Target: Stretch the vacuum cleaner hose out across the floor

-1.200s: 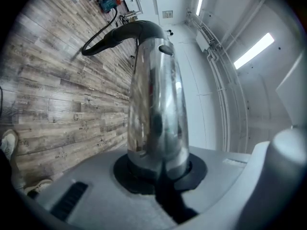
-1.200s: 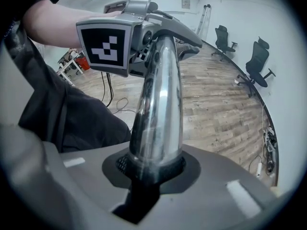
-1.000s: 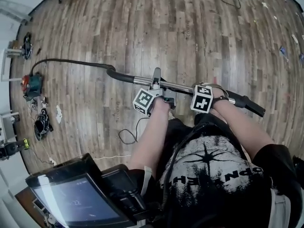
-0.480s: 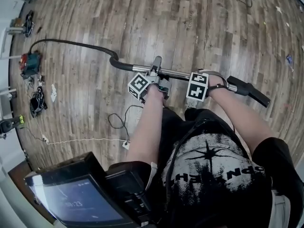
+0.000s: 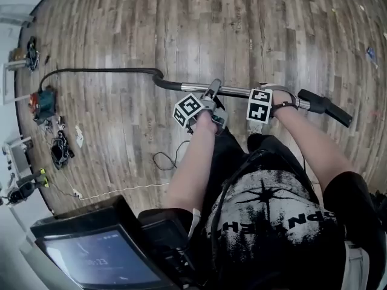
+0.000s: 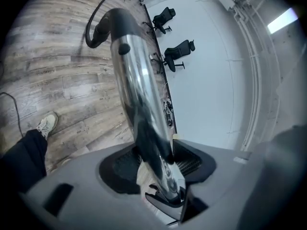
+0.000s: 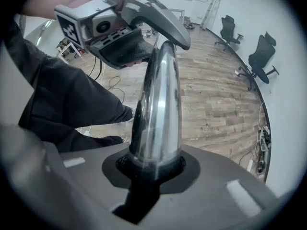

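Closest to the person, the right gripper (image 7: 153, 164) points down and is clamped narrow on the chrome wand (image 5: 236, 91), both pads pressed against the tube. Just to its left along the same tube sits the left gripper (image 6: 156, 164). Its jaws have just been opening and now stand wide. The wand runs between them, but with a gap on one side, so I judge it is no longer held there. The black handle (image 5: 326, 107) sticks out beyond the right gripper, on the person's right. I cannot tell whether the wand rests on the plank floor (image 5: 242, 29) or hangs just above it.

Past the left gripper the tube ends in a dark bent cuff. From there the hose (image 5: 103, 70) runs away to the left across the boards, nearly straight for most of its length. At the far end it curls down to the small red and dark vacuum cleaner body (image 5: 42, 101), which sits near the wall among other gear. A thin cable (image 5: 163, 160) lies looped on the floor by the person's legs, well apart from the hose. Office chairs (image 6: 180, 49) stand further off by the white wall.

To my eye the stretching is largely done, with only that curl by the machine not pulled out. What looks left is settling the wand down and freeing the right claw.
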The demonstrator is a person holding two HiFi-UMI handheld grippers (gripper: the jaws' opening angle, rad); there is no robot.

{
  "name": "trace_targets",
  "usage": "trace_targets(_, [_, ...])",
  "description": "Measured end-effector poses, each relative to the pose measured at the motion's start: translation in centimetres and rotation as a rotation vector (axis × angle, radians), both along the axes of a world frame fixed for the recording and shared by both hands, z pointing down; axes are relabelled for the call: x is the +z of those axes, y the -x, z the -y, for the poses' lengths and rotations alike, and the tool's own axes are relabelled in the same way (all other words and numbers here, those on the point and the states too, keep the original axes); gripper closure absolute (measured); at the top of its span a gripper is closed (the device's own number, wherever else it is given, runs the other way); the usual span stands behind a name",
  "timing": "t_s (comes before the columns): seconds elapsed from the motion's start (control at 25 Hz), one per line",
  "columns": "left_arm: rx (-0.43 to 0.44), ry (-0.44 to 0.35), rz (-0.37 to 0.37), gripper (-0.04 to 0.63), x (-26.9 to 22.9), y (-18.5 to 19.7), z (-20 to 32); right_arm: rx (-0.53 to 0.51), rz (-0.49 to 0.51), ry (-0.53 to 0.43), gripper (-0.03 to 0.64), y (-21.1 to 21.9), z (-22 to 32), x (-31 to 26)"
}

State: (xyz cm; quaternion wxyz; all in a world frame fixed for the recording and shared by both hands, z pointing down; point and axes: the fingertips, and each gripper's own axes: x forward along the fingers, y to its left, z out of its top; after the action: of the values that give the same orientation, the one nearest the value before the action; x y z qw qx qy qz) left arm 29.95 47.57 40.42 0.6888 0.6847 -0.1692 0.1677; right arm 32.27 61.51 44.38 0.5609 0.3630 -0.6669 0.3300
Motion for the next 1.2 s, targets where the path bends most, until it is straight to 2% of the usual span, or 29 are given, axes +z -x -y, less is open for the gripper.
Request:
trace_targets(0.16, [0.142, -0.01, 0.065, 0.382, 0.9, 0.0, 0.1, 0.076, 0.009, 0.031, 0.529, -0.4, 0.9, 1.4])
trace_targets(0.28, [0.272, -0.045, 0.084, 0.44, 1.7, 0.6, 0.4, 0.114, -0.003, 0.054, 0.529, -1.1, 1.1, 3.0])
trace_targets(0.36, [0.401, -0.145, 0.105, 0.592, 2.5, 1.2, 0.4, 0.121, -0.011, 0.07, 0.529, -1.5, 1.1, 4.3])
trace_targets(0.52, [0.712, -0.394, 0.117, 0.594, 3.5, 1.6, -0.7, 0.095, -0.02, 0.088, 0.529, -2.3, 0.7, 6.9])
trace_targets(0.6, [0.805, -0.475, 0.126, 0.594, 4.0, 1.8, -1.8, 0.085, -0.011, 0.092, 0.529, -3.0, -0.3, 8.2])
trace_targets(0.84, [0.868, -0.619, 0.161, 0.595, 6.4, 2.5, -3.1, 0.066, 0.011, 0.065, 0.529, -5.2, -2.3, 13.3])
trace_targets(1.0, [0.831, -0.604, 0.15, 0.595, 10.3, 0.4, -3.4, 0.062, 0.01, 0.053, 0.529, -7.2, -3.8, 18.7])
trace_targets(1.2, [0.777, -0.627, 0.082, 0.594, 15.4, -3.0, -2.4, 0.051, -0.029, 0.057, 0.531, -10.2, -4.2, 27.6])
